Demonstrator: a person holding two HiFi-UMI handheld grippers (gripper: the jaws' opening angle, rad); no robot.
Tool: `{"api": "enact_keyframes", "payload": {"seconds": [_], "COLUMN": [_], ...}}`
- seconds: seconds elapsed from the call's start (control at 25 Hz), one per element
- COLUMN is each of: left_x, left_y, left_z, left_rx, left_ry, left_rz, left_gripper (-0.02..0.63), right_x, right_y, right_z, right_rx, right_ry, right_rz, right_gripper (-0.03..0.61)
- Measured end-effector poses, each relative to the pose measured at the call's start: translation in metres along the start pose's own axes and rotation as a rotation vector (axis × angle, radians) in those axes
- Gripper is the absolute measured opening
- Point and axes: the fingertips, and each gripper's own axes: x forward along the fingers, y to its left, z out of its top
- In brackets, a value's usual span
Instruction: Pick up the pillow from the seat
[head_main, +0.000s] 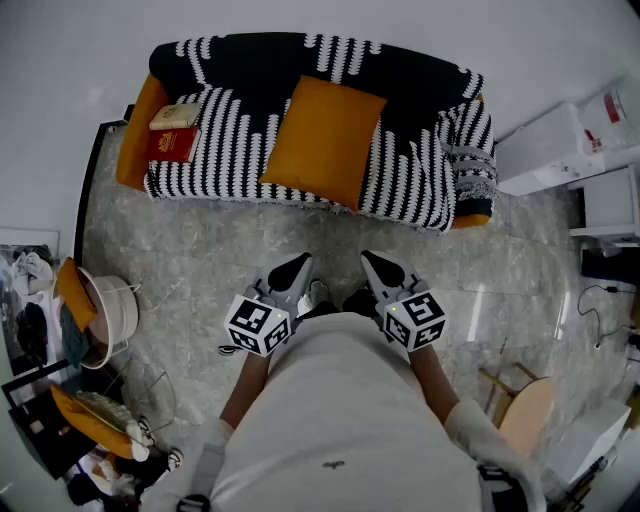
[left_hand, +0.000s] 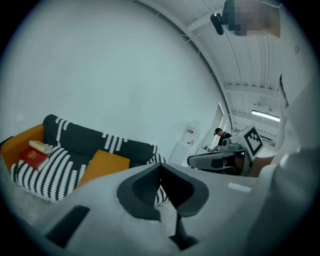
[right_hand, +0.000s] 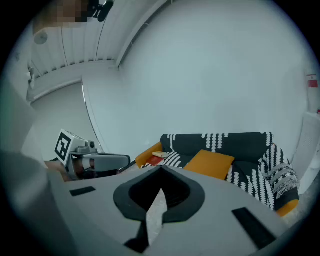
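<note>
Left gripper (head_main: 291, 270) and right gripper (head_main: 379, 268) held side by side near the torso, angled slightly downward toward the sofa (head_main: 420, 190), both jaws closed and empty, orange square pillow (head_main: 324, 139) leaned against the backrest, well apart from both grippers.

Orange pillow (head_main: 325, 140) propped mid-seat against the backrest of a black-and-white striped sofa (head_main: 230, 160), red book (head_main: 172, 146) and tan book (head_main: 176, 116) at its left end, left gripper (head_main: 294, 266) and right gripper (head_main: 376, 263) side by side over grey marble floor (head_main: 190, 240), well short of the sofa, white bucket (head_main: 112, 312) at far left
</note>
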Motion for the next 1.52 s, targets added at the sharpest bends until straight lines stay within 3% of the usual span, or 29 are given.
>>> {"api": "enact_keyframes", "payload": {"seconds": [0.24,0.88,1.52], "left_x": [0.005,0.025,0.119], "left_y": [-0.01,0.008,0.066], "left_z": [-0.005,-0.009,0.074], "left_rx": [-0.008,-0.032,-0.017], "left_ry": [0.008,0.059,0.087], "left_rz": [-0.04,0.011,0.066], "left_gripper": [0.011,0.011,0.012], "right_x": [-0.005,0.005,0.099], "right_y": [0.001,-0.041,-0.121], "right_z": [-0.002,0.0,0.083], "right_rx": [0.016,0.103,0.124], "right_ry": [-0.012,-0.031,-0.031], "right_rz": [-0.017,-0.055,0.085], "right_gripper": [0.006,0.006,0.008]}}
